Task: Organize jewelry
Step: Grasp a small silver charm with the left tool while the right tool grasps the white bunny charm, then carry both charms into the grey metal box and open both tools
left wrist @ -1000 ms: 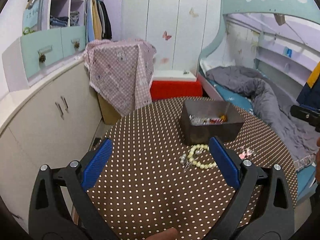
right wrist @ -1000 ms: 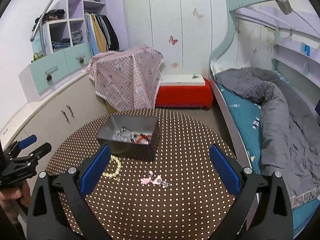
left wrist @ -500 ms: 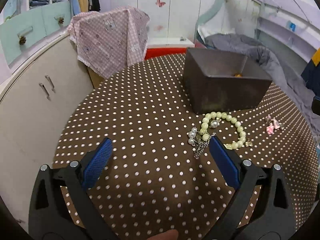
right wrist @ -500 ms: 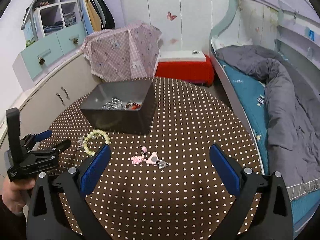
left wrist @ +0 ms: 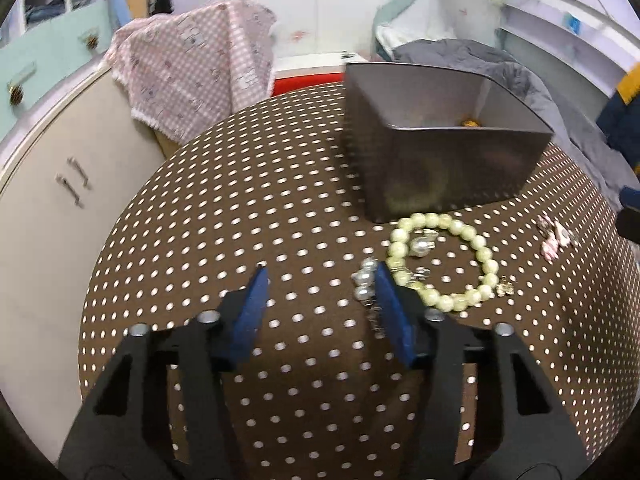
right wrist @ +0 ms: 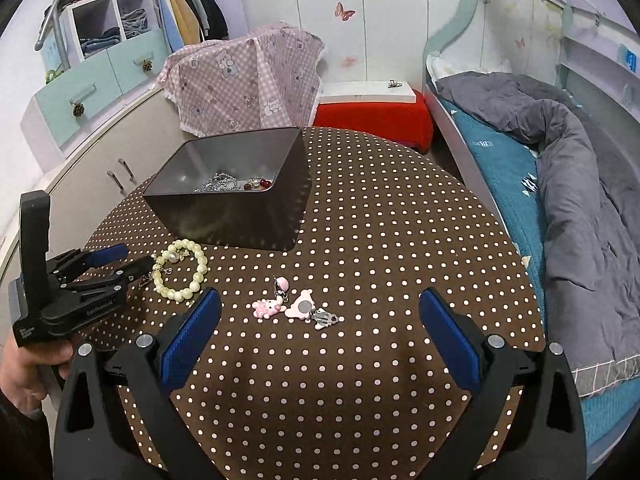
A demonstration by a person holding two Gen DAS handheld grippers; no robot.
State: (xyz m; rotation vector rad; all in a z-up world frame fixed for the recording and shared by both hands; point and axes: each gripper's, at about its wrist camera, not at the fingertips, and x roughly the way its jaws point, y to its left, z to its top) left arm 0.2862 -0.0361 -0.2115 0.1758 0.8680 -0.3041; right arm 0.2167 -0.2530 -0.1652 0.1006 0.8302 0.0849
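Observation:
A pale pearl bracelet [left wrist: 444, 258] lies on the brown dotted table [left wrist: 240, 220] in front of a dark metal box [left wrist: 436, 140]. A silver pearl earring piece [left wrist: 365, 280] lies at its left edge. My left gripper [left wrist: 320, 280] is low over the table, jaws half closed and empty, its right finger touching the earring piece. In the right wrist view the left gripper [right wrist: 132, 258] sits beside the bracelet [right wrist: 180, 270]. My right gripper [right wrist: 320, 312] is open above pink charms [right wrist: 294, 308]. The box [right wrist: 236, 192] holds several jewelry pieces.
A bed with grey bedding [right wrist: 568, 168] runs along the right of the table. A white cabinet [right wrist: 100, 168] and a pink checked cloth [right wrist: 244, 80] stand behind the table. A red box [right wrist: 376, 120] sits on the floor beyond.
My left gripper moved forward and down toward the bracelet and its jaws narrowed. My right gripper moved forward and lower over the pink charms and stayed open.

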